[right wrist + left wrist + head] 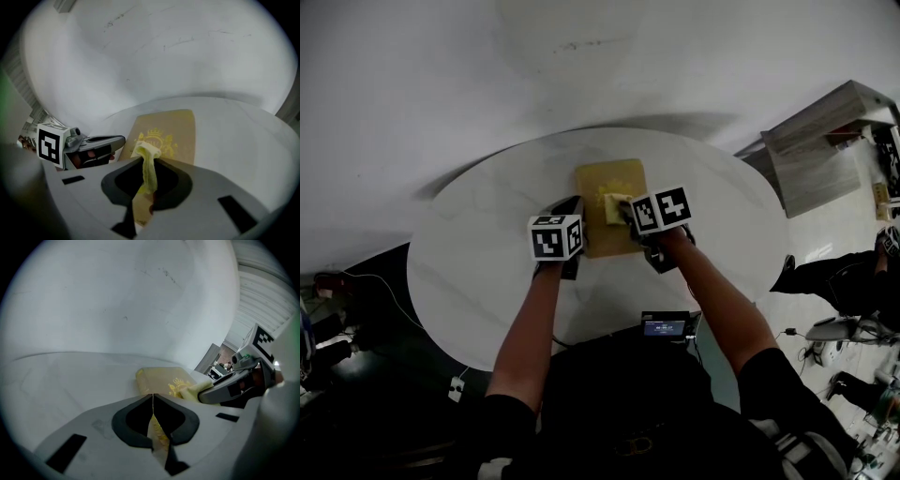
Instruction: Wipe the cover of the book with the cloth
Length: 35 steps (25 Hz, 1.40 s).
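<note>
Right gripper (145,159) is pinching the yellow cloth (148,172) against the gold book (176,131) cover. Left gripper (153,397) is sitting with its jaws together at the book's left edge.

I read the table (469,272) as a smooth white top with faint grey veining like marble and a soft sheen. The book (609,183) has a matt tan cover, card or paper by the look. Its crest (154,139) is printed in a brighter gold. The cloth (149,171) is pale yellow fabric, soft and creased, with no shine. The left gripper (153,398) and the right gripper (146,158) both show jaws of smooth, matt grey plastic with darker matt hollows behind the tips. Each marker cube (556,237) carries flat black-and-white print. The floor (581,66) looks pale, smooth and lightly scuffed.
</note>
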### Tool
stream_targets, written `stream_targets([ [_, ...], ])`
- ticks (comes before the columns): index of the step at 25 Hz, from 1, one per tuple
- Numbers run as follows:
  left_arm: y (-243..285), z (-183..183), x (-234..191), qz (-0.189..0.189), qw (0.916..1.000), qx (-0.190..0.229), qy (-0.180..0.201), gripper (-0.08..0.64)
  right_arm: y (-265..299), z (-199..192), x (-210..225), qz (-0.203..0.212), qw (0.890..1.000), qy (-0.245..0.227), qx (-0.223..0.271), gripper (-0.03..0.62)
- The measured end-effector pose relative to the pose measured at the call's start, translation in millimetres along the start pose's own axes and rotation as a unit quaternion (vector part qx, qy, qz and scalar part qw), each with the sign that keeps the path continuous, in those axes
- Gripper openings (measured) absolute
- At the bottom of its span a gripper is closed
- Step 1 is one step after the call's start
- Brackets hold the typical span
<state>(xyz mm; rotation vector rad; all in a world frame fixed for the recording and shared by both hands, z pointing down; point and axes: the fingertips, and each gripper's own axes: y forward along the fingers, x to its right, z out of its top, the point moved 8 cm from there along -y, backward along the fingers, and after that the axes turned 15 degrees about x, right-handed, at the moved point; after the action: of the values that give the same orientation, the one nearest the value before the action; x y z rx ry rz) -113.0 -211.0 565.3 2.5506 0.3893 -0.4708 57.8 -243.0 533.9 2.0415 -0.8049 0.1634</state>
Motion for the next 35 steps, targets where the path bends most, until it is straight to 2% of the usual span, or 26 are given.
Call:
stream_targets([
  [3, 0.2, -0.2, 0.0, 0.002, 1.0000, -0.004, 0.003, 0.011, -7.5, -0.7, 10.1, -0.010, 1.000, 0.003, 0.004, 0.087],
  [6, 0.2, -11.9, -3.9, 0.019, 0.9983, -0.048, 0.028, 0.011, -14.2, -2.3, 21.4, -0.023, 1.000, 0.007, 0.007, 0.087],
  [7, -4.4, -14.2, -4.8, 0.031, 0.9980, -0.040, 0.039, 0.010, -17.1, -3.1, 24.3, -0.026, 1.000, 0.009, 0.011, 0.087],
  [9, -16.8, -8.6, -7.5, 0.056, 0.9977, 0.017, 0.035, 0.009, -22.4, -3.4, 27.4, -0.030, 0.999, 0.008, 0.020, 0.087],
  [11, -14.2, -5.1, -9.2, 0.059, 0.9976, 0.018, 0.029, 0.009, -26.7, -1.8, 33.5, -0.035, 0.999, -0.001, 0.023, 0.087],
  [13, -12.0, -7.9, -7.5, 0.052, 0.9975, 0.006, 0.047, 0.009, -32.2, -7.0, 40.2, -0.042, 0.999, 0.003, 0.020, 0.087],
  [17, -10.8, -8.7, -3.0, 0.010, 0.9999, 0.010, 0.008, 0.009, -40.2, -9.7, 51.8, -0.050, 0.998, 0.012, 0.023, 0.087],
  [23, -9.5, -6.7, -0.8, -0.011, 0.9998, 0.012, 0.008, 0.009, -54.2, -13.4, 76.0, -0.081, 0.996, 0.023, 0.025, 0.087],
  [26, -7.1, 2.6, 0.2, -0.035, 0.9993, 0.013, 0.001, 0.011, -63.7, -10.3, 79.0, -0.091, 0.995, 0.027, 0.034, 0.087],
  [31, 5.4, 12.5, 0.1, -0.063, 0.9979, 0.001, -0.014, 0.017, -63.4, 1.2, 50.9, -0.047, 0.997, 0.024, 0.055, 0.087],
  [34, 10.9, 5.3, 4.0, -0.077, 0.9966, -0.022, -0.019, 0.101, -53.9, 2.5, 26.8, -0.013, 0.998, 0.021, 0.049, 0.087],
  [35, 11.6, 2.9, 4.3, -0.076, 0.9965, -0.028, -0.019, 0.101, -50.0, 1.7, 18.9, -0.002, 0.999, 0.021, 0.045, 0.087],
])
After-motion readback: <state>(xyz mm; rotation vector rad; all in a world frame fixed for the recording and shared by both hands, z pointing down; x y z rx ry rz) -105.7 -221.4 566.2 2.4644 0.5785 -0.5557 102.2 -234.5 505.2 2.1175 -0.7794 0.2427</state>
